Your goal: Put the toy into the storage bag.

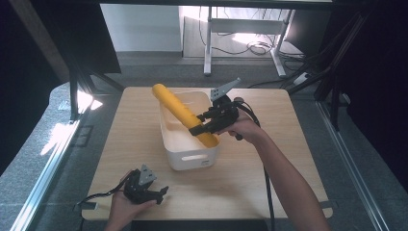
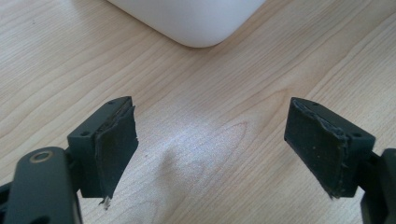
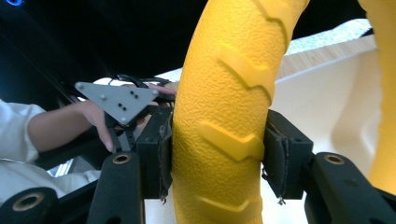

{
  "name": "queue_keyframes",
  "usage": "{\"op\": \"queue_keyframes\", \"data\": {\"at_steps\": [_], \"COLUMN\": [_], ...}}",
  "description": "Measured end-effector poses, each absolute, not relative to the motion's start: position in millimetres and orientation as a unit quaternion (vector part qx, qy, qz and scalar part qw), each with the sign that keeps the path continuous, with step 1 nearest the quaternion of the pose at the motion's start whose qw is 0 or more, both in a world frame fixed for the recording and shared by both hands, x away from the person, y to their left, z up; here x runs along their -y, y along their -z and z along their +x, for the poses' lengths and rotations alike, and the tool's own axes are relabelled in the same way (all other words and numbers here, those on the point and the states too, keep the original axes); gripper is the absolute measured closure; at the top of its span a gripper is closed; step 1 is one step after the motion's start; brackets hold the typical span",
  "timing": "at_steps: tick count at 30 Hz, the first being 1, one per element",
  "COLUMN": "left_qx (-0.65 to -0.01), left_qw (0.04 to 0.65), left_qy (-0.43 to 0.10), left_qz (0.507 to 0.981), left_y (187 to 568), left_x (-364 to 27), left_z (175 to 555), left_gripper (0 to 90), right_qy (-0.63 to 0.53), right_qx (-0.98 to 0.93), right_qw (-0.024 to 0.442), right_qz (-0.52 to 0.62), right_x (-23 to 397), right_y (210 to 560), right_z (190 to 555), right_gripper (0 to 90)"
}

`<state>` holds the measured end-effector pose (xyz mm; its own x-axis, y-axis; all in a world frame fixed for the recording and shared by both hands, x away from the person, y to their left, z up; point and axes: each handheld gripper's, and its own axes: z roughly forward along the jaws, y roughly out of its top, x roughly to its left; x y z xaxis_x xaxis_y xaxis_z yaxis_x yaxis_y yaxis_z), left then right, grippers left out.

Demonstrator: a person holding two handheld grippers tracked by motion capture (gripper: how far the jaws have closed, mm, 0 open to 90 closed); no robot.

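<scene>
A yellow tyre-like ring (image 1: 178, 108) with raised tread ridges leans on edge in the white bin (image 1: 190, 159), its top poking over the bin's far left corner. My right gripper (image 1: 202, 123) reaches over the bin's right wall and is shut on the ring's lower part. In the right gripper view both pads press against the ring (image 3: 224, 93), one on each side. My left gripper (image 1: 161, 193) lies on the table near the front left, open with nothing between its jaws. Its pads (image 2: 114, 144) stand wide apart over bare wood, with a corner of the bin (image 2: 196, 23) beyond.
The bin sits mid-table on the light wooden table (image 1: 269, 159). Bare wood lies to either side of it and in front. Dark frame posts (image 1: 74, 91) stand off the table's back left and back right corners. The left hand's grey plate (image 3: 116, 100) is seen past the ring.
</scene>
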<state>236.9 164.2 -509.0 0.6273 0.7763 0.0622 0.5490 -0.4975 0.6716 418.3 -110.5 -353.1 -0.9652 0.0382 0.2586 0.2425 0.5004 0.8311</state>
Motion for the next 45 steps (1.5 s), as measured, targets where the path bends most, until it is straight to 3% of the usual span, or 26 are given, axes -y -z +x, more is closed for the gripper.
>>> {"op": "queue_keyframes", "data": {"at_steps": [10, 20, 28, 45], "left_qx": [-0.390, -0.391, -0.393, -0.395], "left_qw": [0.309, 0.312, 0.313, 0.313], "left_qy": [-0.179, -0.181, -0.183, -0.184], "left_qz": [0.849, 0.847, 0.845, 0.844], "left_y": [510, 509, 508, 508], "left_x": [-163, -164, -165, -165], "left_z": [237, 237, 237, 238], "left_gripper": [17.2, 17.1, 17.0, 16.9], "right_qy": [0.489, 0.524, 0.545, 0.547], "right_qx": [0.863, 0.843, 0.828, 0.806], "right_qw": [0.081, 0.038, 0.003, -0.074], "right_qz": [-0.098, -0.115, -0.134, -0.213], "right_x": [119, 130, 157, 223], "right_y": [360, 350, 352, 407], "right_z": [422, 413, 398, 370], "right_gripper": [47.9, 34.1, 32.5, 33.4]}}
